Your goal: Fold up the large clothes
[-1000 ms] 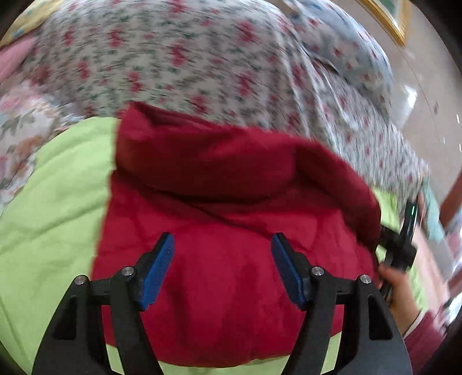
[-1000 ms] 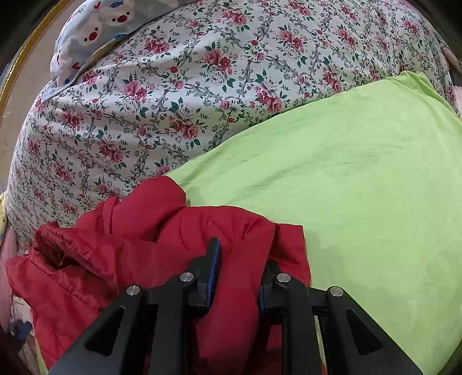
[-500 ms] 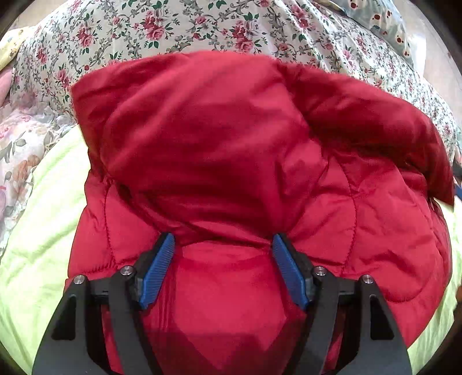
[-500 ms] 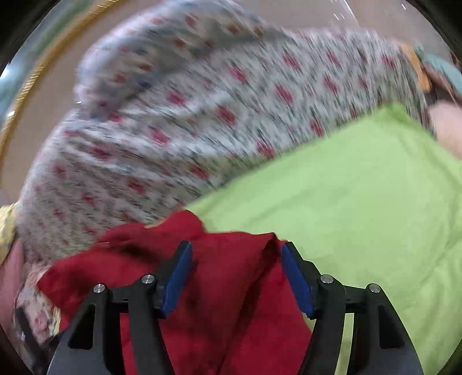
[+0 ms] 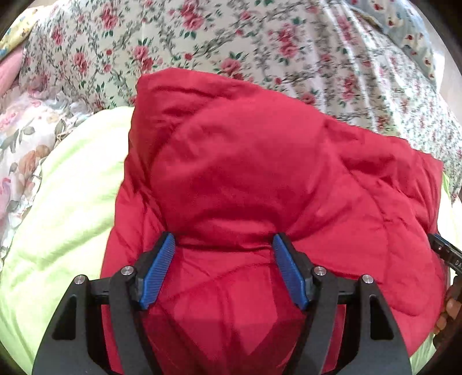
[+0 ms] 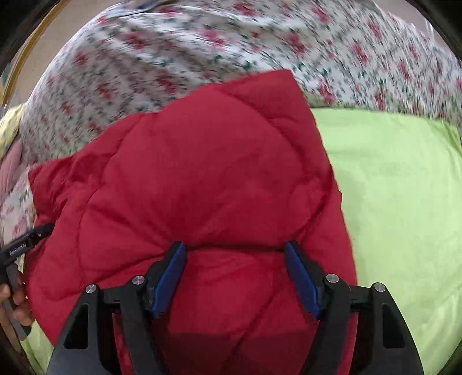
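A red quilted jacket (image 5: 260, 173) lies folded in a thick bundle on a lime-green sheet (image 5: 63, 202). It also fills the middle of the right wrist view (image 6: 202, 178). My left gripper (image 5: 223, 245) is open, its blue pads either side of a fold of the jacket, low over it. My right gripper (image 6: 234, 253) is open too, its pads wide apart over the jacket's near part. The right gripper's tip shows at the right edge of the left wrist view (image 5: 446, 253). The left gripper's tip shows at the left edge of the right wrist view (image 6: 26, 245).
A floral bedcover (image 5: 231, 43) rises behind the jacket and also shows in the right wrist view (image 6: 173, 57). The green sheet spreads to the right in the right wrist view (image 6: 404, 202). A patterned pillow (image 5: 404, 26) lies at the far right corner.
My right gripper has let go of the jacket and opened wide. The jacket's upper part has been folded over and settled into a bundle. My left gripper stayed open and moved closer over it.
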Demonstrator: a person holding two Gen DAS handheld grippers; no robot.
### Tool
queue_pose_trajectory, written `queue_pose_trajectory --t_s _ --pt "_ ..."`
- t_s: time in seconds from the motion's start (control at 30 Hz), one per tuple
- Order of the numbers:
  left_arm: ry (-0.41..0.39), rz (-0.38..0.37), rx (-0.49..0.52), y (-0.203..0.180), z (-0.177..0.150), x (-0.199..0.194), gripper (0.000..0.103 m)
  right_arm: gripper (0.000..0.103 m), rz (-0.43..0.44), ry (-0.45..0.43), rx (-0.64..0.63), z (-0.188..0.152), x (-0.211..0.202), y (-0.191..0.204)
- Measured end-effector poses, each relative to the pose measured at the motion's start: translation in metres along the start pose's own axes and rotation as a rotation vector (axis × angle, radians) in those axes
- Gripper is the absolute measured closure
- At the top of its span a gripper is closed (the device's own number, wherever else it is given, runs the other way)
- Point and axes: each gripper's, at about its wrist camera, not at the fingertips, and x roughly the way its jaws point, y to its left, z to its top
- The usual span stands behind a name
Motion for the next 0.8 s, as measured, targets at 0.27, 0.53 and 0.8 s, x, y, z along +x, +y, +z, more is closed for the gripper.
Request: queue_pose_trajectory --t_s 0.27,0.53,0.8 --pt "0.007 -0.018 -0.036 0.005 0.001 0.007 0.029 0.031 0.019 0.026 0.062 0.005 0.015 -0.007" --pt "-0.064 -0.163 -0.16 0.037 -0.012 -0.053 0.029 0.031 0.034 0.013 0.083 0.003 -0.001 -0.008" --pt "-0.116 -0.217 -0.31 0.079 -0.029 -0.072 0.029 0.023 0.046 -0.107 0.126 -0.004 -0.074 -0.029"
